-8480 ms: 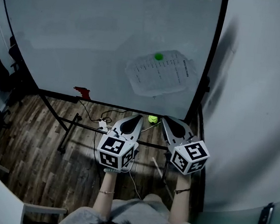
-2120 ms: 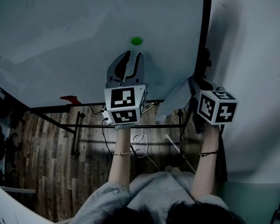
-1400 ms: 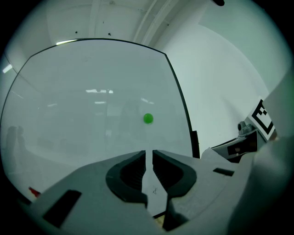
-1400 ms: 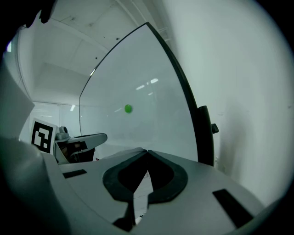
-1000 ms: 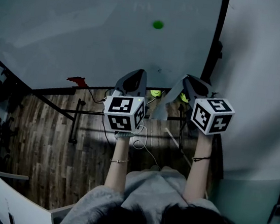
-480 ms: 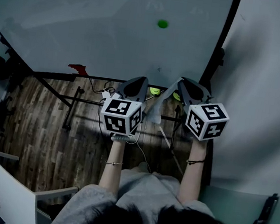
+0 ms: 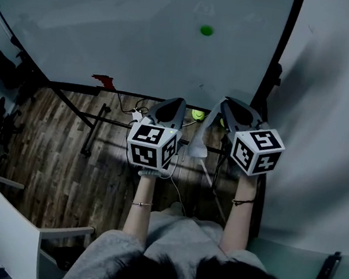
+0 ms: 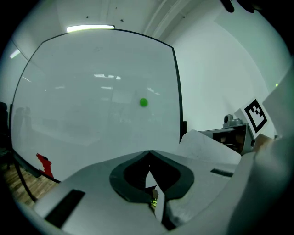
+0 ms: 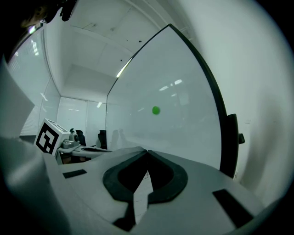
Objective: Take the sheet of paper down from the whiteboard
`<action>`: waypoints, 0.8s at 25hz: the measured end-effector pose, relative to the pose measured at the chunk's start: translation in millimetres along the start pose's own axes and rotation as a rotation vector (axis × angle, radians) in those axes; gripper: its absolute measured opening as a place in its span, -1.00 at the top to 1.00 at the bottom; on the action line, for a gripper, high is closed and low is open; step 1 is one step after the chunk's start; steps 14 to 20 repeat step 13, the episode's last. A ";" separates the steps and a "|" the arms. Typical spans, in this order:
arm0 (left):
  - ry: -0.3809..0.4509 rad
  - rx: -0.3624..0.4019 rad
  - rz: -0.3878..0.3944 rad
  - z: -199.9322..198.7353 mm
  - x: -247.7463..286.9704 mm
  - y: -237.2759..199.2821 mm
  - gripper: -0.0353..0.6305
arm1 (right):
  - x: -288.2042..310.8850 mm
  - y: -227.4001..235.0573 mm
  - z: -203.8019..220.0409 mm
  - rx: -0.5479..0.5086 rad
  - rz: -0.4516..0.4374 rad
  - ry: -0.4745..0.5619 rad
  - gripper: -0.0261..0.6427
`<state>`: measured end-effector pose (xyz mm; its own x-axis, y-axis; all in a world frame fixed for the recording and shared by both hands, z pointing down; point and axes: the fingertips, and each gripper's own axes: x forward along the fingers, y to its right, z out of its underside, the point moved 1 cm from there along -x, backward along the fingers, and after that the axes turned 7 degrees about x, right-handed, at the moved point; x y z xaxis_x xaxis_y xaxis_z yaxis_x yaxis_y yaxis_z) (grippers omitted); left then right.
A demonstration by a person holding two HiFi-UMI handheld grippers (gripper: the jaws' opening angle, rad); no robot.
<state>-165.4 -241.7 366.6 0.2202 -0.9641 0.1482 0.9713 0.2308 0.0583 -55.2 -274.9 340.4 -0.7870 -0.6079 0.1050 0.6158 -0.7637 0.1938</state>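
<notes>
Right gripper [image 9: 147,151]: jaws closed on white sheet of paper [image 7: 200,139]. Thin pale strip of the sheet pinched at the tips and trailing down through the jaw window in the right gripper view.

Left gripper [image 8: 148,153]: jaws closed, tips together, pointed toward the large white whiteboard with black frame [image 7: 113,25]. Pale sliver visible in its jaw window; whether sheet or background, not determinable.

Position of sheet: off the whiteboard, clear of its face, hanging limp below the whiteboard's lower edge, toward its right end, between the 2 grippers. In the left gripper view, seen as a creased white flap to the right of the whiteboard's frame, passing behind that gripper's right-hand jaw.

Other items noted:
- 1 small round green magnet [image 7: 206,29] on the whiteboard's face, right of centre, well apart from the sheet.
- 1 small red item [image 7: 104,81] at the whiteboard's lower edge, left of both grippers; kind not determinable.
- 1 small yellow-green round object [image 7: 196,114] just below the whiteboard's lower edge, between the 2 grippers.
- Dark wooden plank floor [image 7: 52,151] beneath the whiteboard's stand.
- Plain white wall [image 7: 333,93] to the right of the whiteboard.

Grippers side by side just below the whiteboard's lower edge in the head view, each carried on 1 bare forearm.
</notes>
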 end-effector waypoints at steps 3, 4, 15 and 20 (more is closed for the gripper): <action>0.001 0.000 -0.008 -1.2 -2.0 -1.2 0.88 | -1.5 -0.6 -1.2 0.000 -0.005 0.004 0.92; 0.002 0.000 -0.010 -1.6 -2.7 -1.3 0.88 | -2.3 -1.0 -1.7 0.000 -0.006 0.006 0.92; 0.003 0.002 -0.002 -4.9 -1.7 6.0 0.88 | -10.4 5.2 -6.2 -0.002 0.006 0.011 0.92; 0.003 0.002 -0.002 -4.9 -1.7 6.0 0.88 | -10.4 5.2 -6.2 -0.002 0.006 0.011 0.92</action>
